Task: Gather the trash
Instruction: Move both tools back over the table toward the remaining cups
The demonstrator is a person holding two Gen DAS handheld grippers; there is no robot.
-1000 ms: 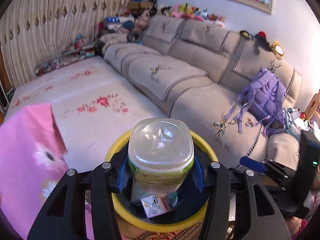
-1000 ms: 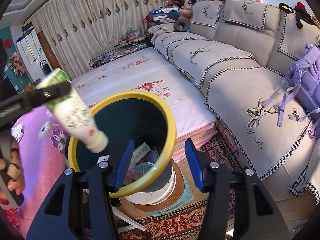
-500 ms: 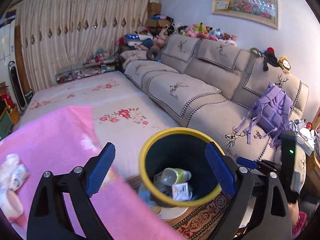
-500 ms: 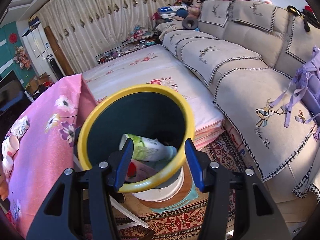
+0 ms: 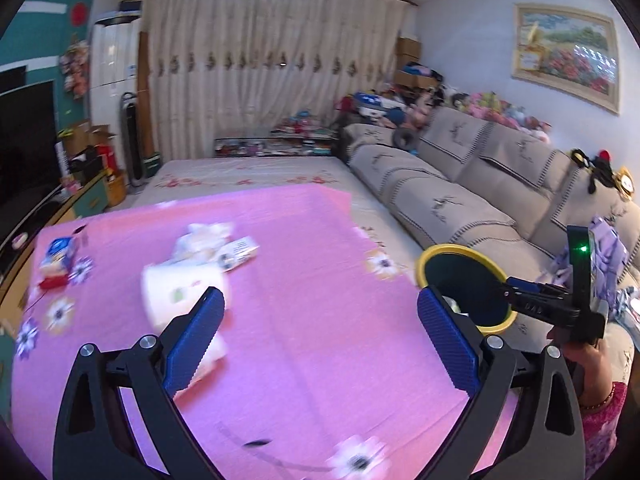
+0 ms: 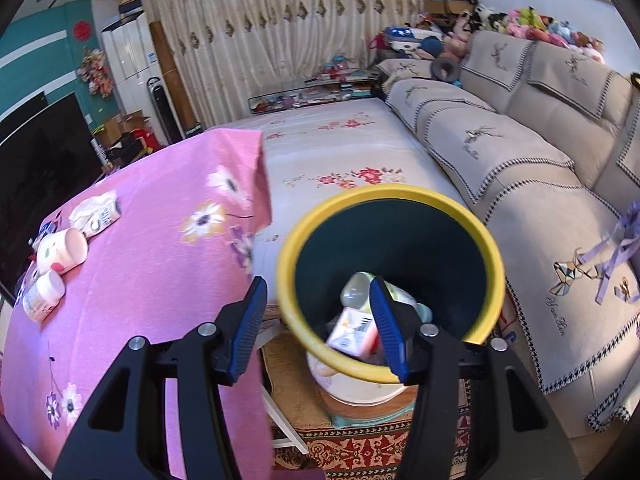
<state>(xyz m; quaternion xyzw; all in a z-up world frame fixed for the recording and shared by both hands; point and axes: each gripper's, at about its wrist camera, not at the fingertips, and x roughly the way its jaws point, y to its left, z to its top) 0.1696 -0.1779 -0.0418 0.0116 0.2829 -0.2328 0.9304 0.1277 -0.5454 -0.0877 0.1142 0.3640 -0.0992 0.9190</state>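
My left gripper [image 5: 320, 320]: jaws wide open, nothing between, over pink flowered cloth on table [image 5: 304, 248]. White paper cup lying on side [image 5: 180, 296] just past left jaw, blurry. Crumpled white wrapper and small carton [image 5: 216, 246] farther ahead. My right gripper [image 6: 318, 322]: jaws open, nothing held, above round dark bin with yellow rim [image 6: 490, 256]. Inside bin, near right jaw: clear plastic bottle [image 6: 356, 288], white carton [image 6: 352, 332].
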